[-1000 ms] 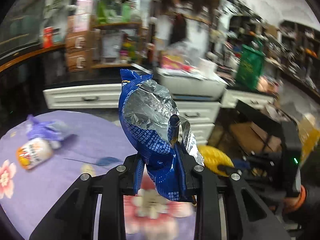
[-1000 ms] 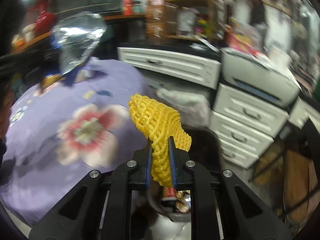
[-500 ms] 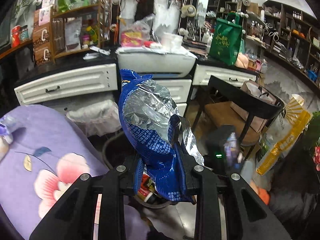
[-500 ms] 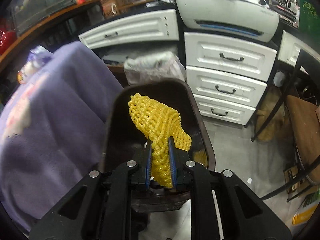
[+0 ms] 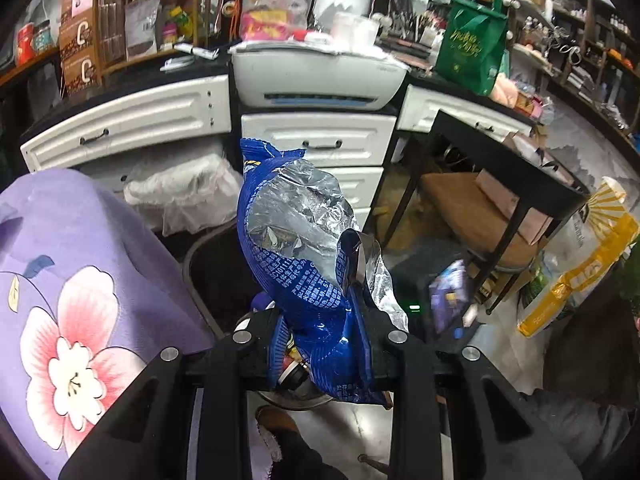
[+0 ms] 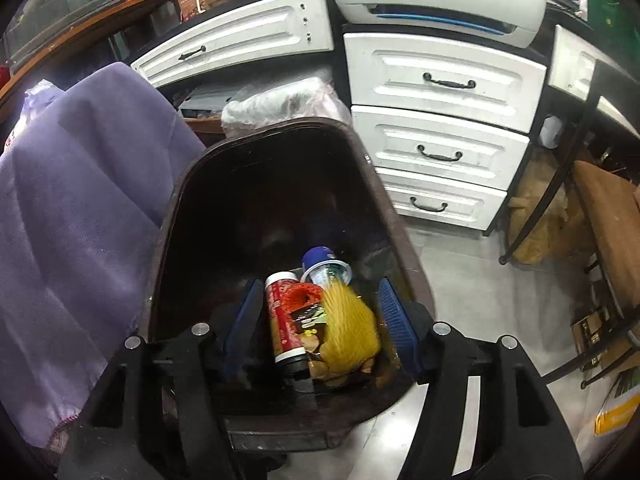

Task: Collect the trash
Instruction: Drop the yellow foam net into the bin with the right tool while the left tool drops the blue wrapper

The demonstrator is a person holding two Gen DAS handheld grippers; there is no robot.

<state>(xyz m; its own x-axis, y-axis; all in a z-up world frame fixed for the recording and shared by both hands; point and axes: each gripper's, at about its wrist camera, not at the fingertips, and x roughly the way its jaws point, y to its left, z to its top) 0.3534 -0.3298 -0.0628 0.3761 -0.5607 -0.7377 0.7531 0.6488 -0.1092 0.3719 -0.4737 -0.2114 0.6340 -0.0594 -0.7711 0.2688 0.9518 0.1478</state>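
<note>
Right gripper (image 6: 320, 322) over the dark trash bin (image 6: 404, 240), jaws just opened wide and empty; yellow foam net (image 6: 350, 330) lying below among bottles in the bin. Left gripper (image 5: 320, 344) shut on the blue foil snack bag (image 5: 296, 248), long axis upright, foil side up. Bin rim just beyond and below those jaws, beside the purple floral cloth (image 5: 72, 280). Likely next: forward over the opening, then release.

Right claw (image 6: 320, 328) opened, dropping yellow net (image 6: 350, 320) into bin (image 6: 192, 184).
</note>
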